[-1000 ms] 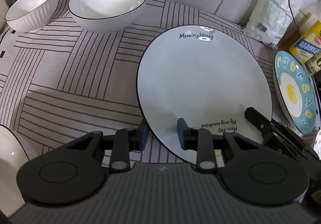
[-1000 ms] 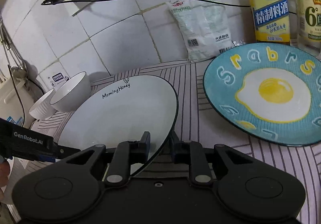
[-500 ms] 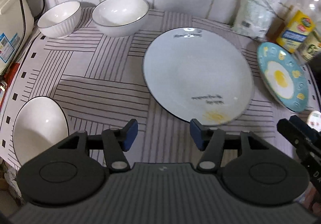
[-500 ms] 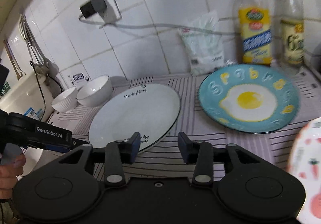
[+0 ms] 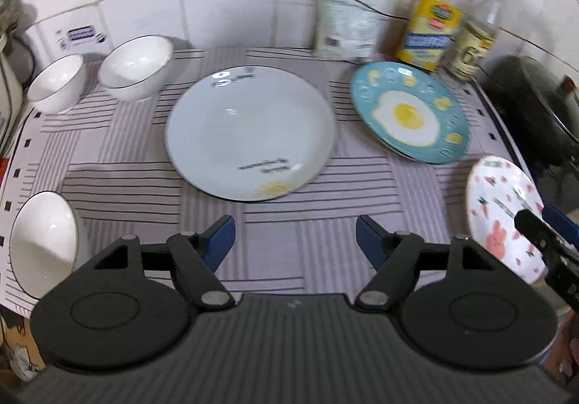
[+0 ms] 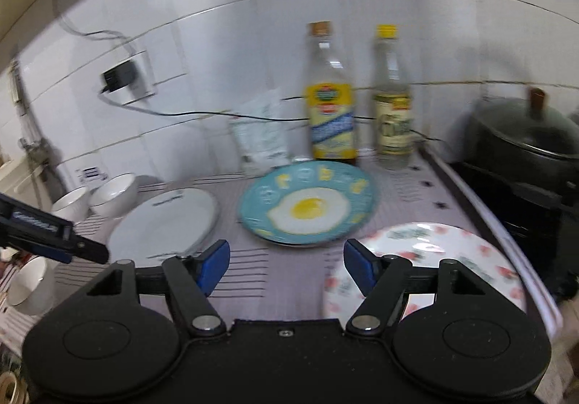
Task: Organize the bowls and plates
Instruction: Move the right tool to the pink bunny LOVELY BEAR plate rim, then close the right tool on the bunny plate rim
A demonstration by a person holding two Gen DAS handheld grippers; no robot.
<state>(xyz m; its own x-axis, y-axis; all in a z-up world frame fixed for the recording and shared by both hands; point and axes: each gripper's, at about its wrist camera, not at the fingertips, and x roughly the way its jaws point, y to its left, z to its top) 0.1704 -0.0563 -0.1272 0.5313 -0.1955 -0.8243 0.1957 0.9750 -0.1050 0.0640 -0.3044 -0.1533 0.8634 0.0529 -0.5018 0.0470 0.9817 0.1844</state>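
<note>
On the mat point(image 5: 325, 223), the lettered plate point(image 5: 249, 132) lies between two bowls point(image 5: 137, 67) and the egg plate point(image 5: 409, 114).

Striped mat point(image 5: 307, 223) showing grey with black lines. White plate point(image 5: 249, 132) wearing dark rim, yellow sun. Teal plate point(image 5: 409, 114) carrying fried-egg print. Pink-patterned plate point(image 5: 503, 219) showing rabbit. Bowls point(image 5: 135, 69) gleaming white, dark-rimmed.
</note>
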